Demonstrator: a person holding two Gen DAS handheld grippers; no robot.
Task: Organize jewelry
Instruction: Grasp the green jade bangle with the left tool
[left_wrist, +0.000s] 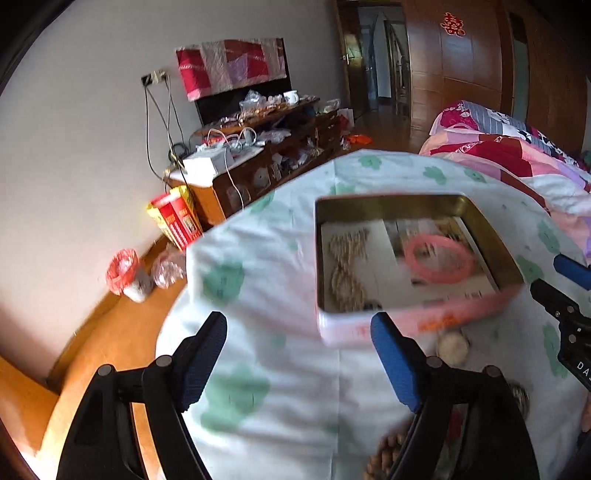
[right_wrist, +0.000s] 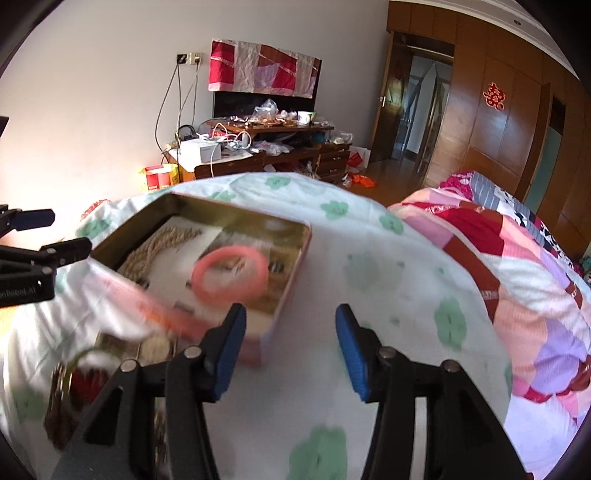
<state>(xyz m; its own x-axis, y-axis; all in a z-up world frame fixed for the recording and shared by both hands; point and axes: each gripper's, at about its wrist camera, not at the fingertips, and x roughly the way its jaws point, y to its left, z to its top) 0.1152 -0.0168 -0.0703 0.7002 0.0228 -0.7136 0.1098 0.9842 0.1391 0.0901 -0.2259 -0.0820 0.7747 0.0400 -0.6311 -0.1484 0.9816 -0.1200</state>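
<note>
Ahead of my left gripper (left_wrist: 299, 354), jaws spread and empty: open tin (left_wrist: 413, 201) on the floral cloth (left_wrist: 258, 258), holding a pink bangle (left_wrist: 439, 258) and beaded strand (left_wrist: 347, 273). Right gripper (right_wrist: 290, 347): parted, empty, just right of the tin. Loose pieces (right_wrist: 155, 347) lie near-left of it. Risk: nudging the tin, spilling contents. Lettering: orange print on the tin, blurred, unreadable.

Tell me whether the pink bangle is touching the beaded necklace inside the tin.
Apart. In the left wrist view the pink bangle lies at the right of the tin, with bare white lining separating it from the beaded necklace on the left.
</note>
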